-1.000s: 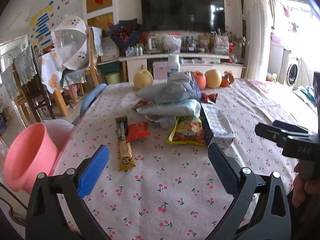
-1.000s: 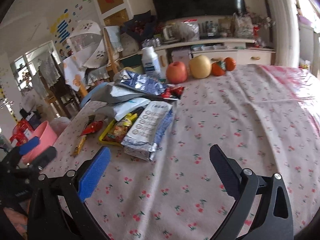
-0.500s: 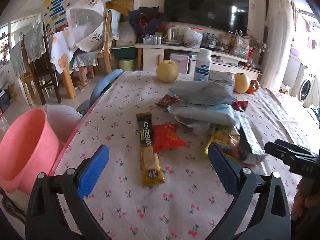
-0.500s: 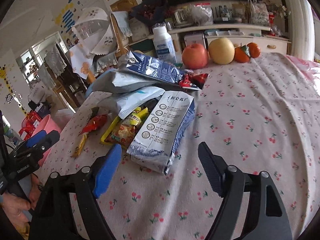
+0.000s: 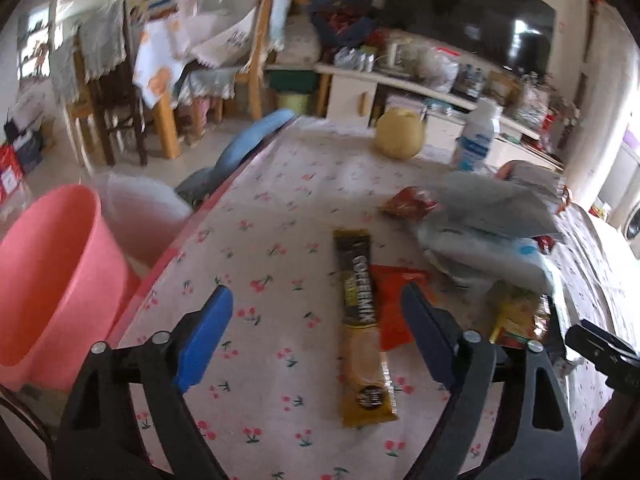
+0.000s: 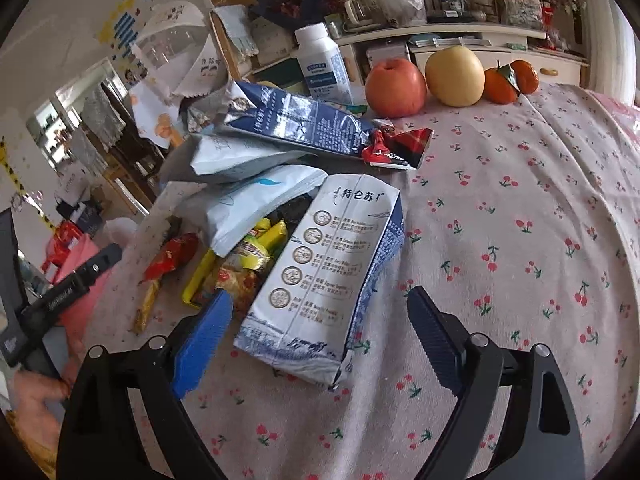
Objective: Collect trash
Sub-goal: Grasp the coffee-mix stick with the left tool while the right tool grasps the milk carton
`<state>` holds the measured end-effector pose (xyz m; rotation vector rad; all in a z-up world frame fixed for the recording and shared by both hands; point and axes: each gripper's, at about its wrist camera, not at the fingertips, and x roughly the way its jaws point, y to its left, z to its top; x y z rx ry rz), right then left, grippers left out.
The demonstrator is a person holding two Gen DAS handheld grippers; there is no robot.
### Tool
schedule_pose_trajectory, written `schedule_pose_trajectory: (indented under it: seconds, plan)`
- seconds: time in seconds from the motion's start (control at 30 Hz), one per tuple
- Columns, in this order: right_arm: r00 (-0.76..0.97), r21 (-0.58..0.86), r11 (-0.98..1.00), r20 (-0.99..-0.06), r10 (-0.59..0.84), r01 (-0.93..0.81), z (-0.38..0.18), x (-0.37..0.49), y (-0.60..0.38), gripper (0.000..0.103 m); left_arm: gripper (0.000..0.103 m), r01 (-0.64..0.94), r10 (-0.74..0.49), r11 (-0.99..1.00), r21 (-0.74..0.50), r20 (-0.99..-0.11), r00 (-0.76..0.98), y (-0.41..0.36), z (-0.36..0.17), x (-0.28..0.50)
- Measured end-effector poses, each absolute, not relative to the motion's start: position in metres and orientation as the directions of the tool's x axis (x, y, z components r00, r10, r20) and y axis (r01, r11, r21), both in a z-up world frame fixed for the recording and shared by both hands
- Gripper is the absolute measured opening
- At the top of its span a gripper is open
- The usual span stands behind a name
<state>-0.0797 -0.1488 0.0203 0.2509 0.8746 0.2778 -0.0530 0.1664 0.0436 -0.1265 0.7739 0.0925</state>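
Observation:
Trash lies in a pile on the cherry-print tablecloth [image 6: 520,208]. My left gripper [image 5: 316,340] is open and empty just above a yellow-black coffee-mix stick [image 5: 362,332], which lies between its fingers beside a red wrapper [image 5: 396,300]. My right gripper [image 6: 316,340] is open and empty, its fingers on either side of the near end of a blue-white milk carton [image 6: 324,280]. Behind it lie a yellow snack pack [image 6: 240,260], pale bags [image 6: 256,204] and a second blue carton [image 6: 296,124].
A pink bucket [image 5: 44,280] stands off the table's left edge, with a blue chair [image 5: 252,140] behind it. An apple [image 6: 394,88], a pear [image 6: 454,76], oranges [image 6: 508,80] and a white bottle [image 6: 322,64] stand at the far edge.
Both grippers have moved forward and down toward the trash. The left now straddles the coffee stick, the right the milk carton. Both stay open.

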Motion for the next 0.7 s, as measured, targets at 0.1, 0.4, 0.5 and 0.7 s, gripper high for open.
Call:
schedule_pose_trajectory:
  seconds: [0.1,0.4,0.5,0.7]
  plan:
    - [0.605,0.295,0.947,-0.734,0.310,-0.127,0.018,-0.076,-0.147,0.088,0.079,-0.127,0.062,0.991,-0.035,-0.726,0.685,0.162,0.032,-0.042]
    - [0.608,0.261,0.958,-0.744,0.276,-0.116,0.016,-0.072,-0.153,0.088,0.060,-0.078,0.056,0.997,0.010,-0.786,0.615,0.133,0.009,-0.018]
    - [0.595,0.270,0.955,-0.749,0.290,-0.125,0.013,-0.070,-0.152,0.088,0.042,-0.082,0.071,0.996,0.026,-0.781,0.620,0.128,0.011,-0.018]
    - [0.578,0.301,0.943,-0.749,0.325,-0.140,0.009,-0.067,-0.147,0.088,0.023,-0.089,0.065,0.996,0.011,-0.779,0.623,0.127,0.012,-0.022]
